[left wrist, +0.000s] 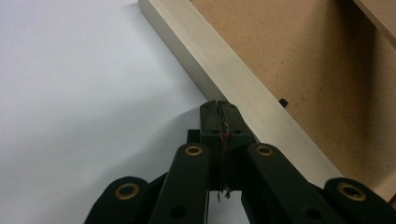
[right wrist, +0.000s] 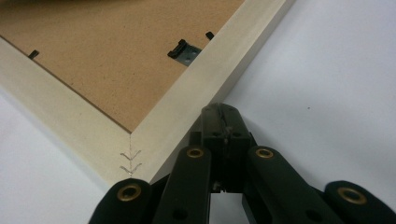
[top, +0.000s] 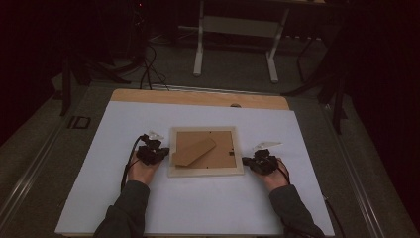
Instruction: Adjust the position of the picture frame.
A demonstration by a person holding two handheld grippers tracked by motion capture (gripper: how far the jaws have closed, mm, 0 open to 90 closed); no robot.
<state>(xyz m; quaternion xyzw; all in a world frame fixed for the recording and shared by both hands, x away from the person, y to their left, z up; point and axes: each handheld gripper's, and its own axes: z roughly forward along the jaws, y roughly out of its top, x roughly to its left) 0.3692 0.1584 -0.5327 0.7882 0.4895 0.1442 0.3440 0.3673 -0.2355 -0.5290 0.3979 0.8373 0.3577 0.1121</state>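
Note:
A pale wooden picture frame (top: 205, 171) lies face down in the middle of the white table cover, its brown backing board (top: 218, 148) and stand flap (top: 194, 151) facing up. My left gripper (top: 165, 152) rests at the frame's left edge, jaws shut with nothing between them; in the left gripper view its tips (left wrist: 219, 108) touch the pale frame rail (left wrist: 243, 88). My right gripper (top: 246, 160) sits at the frame's right edge, near the front corner, also shut and empty; its tips (right wrist: 221, 112) meet the rail (right wrist: 187, 102) beside a small metal hanger clip (right wrist: 183, 51).
The white cover (top: 148, 208) spans the table, with a wooden strip (top: 198, 96) at the far edge. Beyond it stand a white table base (top: 235, 39) and dark cables on the floor. A person's sleeves come in from the bottom edge.

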